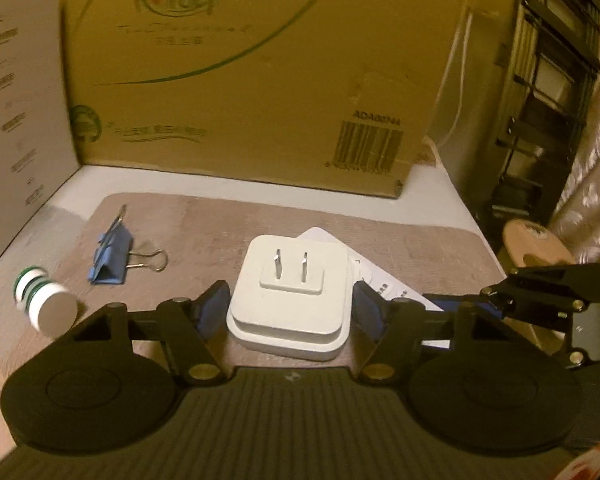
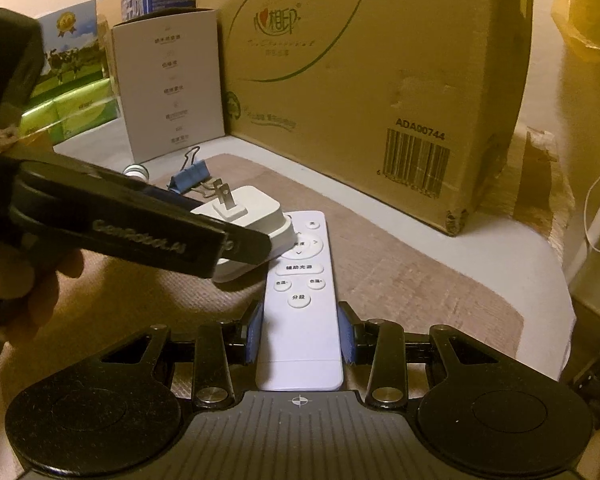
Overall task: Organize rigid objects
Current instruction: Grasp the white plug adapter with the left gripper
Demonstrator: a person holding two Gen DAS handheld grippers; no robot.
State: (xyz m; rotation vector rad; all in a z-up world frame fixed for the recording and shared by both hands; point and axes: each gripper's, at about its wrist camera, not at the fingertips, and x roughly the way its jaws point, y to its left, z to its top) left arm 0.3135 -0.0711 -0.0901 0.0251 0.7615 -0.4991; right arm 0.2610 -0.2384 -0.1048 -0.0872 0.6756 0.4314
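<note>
Left wrist view puts my left claw [image 1: 290, 312] astride the white square plastic plug adapter [image 1: 290, 300], which lies prongs-up on the brown woven mat [image 1: 420, 248] covering the table [image 1: 220, 186]. The blue pads sit just beside its two flanks — I cannot tell whether they press yet, so I treat the adapter as straddled, not gripped. My right claw [image 2: 300, 338] is clamped on the near end of the slim white remote control [image 2: 300, 304], whose far end lies under the adapter's edge. To do this well, I would squeeze squarely on the adapter's flat sides, low on the thicker base, then lift straight up so it clears the remote without dragging it. The blue binder clip [image 1: 110, 256] and the white-and-green little bottle [image 1: 44, 302] lie well off to the left — no hindrance.
</note>
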